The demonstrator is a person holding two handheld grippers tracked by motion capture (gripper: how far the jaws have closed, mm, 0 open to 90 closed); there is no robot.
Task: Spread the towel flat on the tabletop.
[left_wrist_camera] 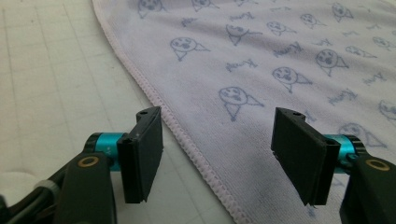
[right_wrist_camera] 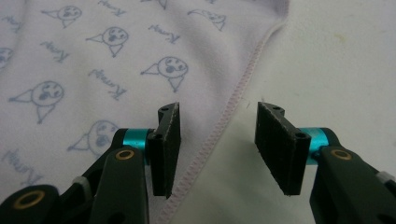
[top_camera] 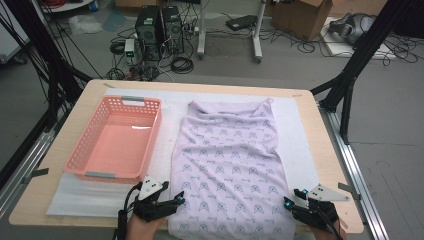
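A pale lilac towel (top_camera: 230,160) printed with small blue faces lies flat and lengthwise on the white mat (top_camera: 300,135). My left gripper (top_camera: 177,200) is at the towel's near left corner. In the left gripper view it (left_wrist_camera: 219,154) is open, its jaws standing either side of the stitched hem of the towel (left_wrist_camera: 261,60), without pressing on it. My right gripper (top_camera: 290,202) is at the near right corner. It (right_wrist_camera: 222,144) is also open, one jaw over the towel (right_wrist_camera: 93,70) and the other over the mat (right_wrist_camera: 336,60).
An empty pink plastic basket (top_camera: 155,135) stands on the mat to the left of the towel. The wooden table's front edge (top_camera: 75,220) runs just below the grippers. Behind the table, computers and cables lie on the floor.
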